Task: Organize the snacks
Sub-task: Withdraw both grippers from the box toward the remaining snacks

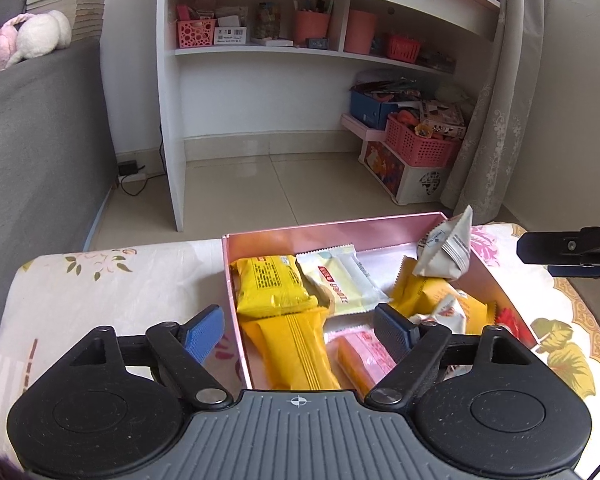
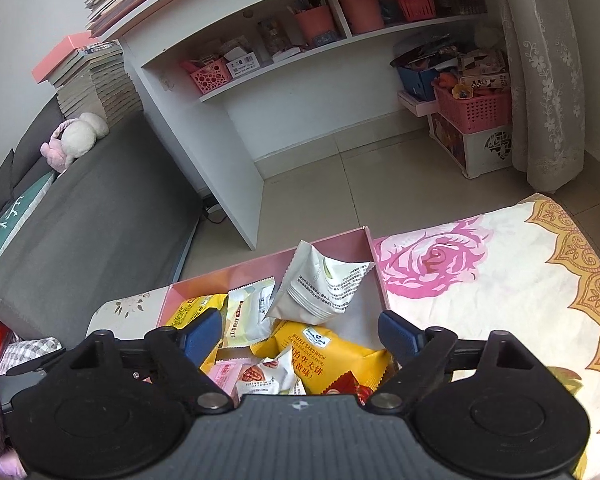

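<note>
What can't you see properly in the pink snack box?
- Red packet: right wrist view, mostly behind the right tongs' body.
- Pink packet: left wrist view, partly covered by a finger of the left tongs.
- Near wall of the pink box: both views, hidden under the tongs.
- Small print on the grey pouch: too small to read.

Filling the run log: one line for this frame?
phase: over pink box | left gripper: open, empty | right gripper: open, empty | snack packets: inside box

Bright daylight, sharp focus (fisheye-bent edges).
</note>
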### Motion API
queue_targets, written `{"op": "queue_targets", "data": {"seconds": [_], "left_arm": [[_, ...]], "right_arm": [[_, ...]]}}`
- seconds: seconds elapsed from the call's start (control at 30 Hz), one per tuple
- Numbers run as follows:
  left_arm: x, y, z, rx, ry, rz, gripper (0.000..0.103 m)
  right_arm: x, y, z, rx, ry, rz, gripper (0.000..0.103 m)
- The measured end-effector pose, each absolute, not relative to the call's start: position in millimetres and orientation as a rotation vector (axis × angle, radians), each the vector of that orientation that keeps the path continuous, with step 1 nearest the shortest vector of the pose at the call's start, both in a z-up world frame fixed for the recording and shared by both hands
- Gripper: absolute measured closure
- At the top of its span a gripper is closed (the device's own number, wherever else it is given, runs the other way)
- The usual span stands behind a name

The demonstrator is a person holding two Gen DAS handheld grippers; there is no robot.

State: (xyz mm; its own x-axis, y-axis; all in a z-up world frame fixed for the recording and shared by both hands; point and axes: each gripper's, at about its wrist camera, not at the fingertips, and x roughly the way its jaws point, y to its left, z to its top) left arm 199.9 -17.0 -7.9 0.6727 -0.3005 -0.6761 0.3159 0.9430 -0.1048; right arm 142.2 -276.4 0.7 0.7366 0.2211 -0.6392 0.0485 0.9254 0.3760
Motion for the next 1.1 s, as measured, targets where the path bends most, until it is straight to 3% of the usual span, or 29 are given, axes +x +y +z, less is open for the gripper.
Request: {"op": "queue_targets", "data": {"seconds": [0.47, 1.1], "left_arm": [[130.8, 4.8, 3.0, 0.034, 0.801, -0.374, 0.005], [62.8, 12.0, -46.2, 0.194, 0.850, -0.484, 0.004]], "right_arm": [[75.2, -255.7, 20.0, 0.294, 0.733, 0.123, 0.009], [16.7, -223.6, -29.4, 0.130, 0.804, 0.215, 0.007]]}}
